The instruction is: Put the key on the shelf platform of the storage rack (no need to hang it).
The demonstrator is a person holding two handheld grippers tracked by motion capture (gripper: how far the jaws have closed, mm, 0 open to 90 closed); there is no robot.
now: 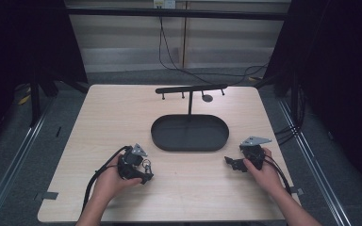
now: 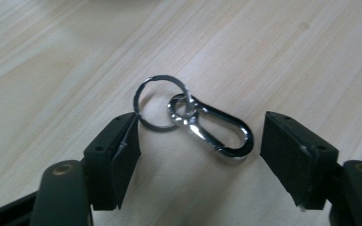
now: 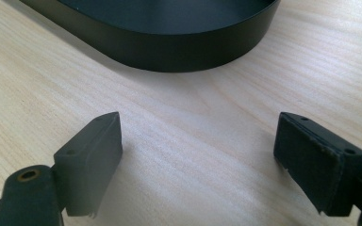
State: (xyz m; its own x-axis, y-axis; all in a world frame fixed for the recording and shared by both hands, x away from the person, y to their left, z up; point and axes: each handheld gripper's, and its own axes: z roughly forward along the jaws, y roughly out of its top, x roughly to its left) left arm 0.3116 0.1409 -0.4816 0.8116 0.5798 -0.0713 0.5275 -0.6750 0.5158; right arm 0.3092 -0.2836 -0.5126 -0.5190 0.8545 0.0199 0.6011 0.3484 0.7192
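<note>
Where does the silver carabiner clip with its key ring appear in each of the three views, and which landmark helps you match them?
High view: the carabiner clip lies on the table, lower left of centre, at the left gripper.
Left gripper view: centre, between the open jaws, flat on the wood, its key ring touching the left jaw.
Right gripper view: not in it.
Shared landmark: the pale wood-grain table; the black oval tray links the high and right gripper views.

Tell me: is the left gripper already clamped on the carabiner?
No: the carabiner lies on the table between the left gripper pads, touching neither.
</note>
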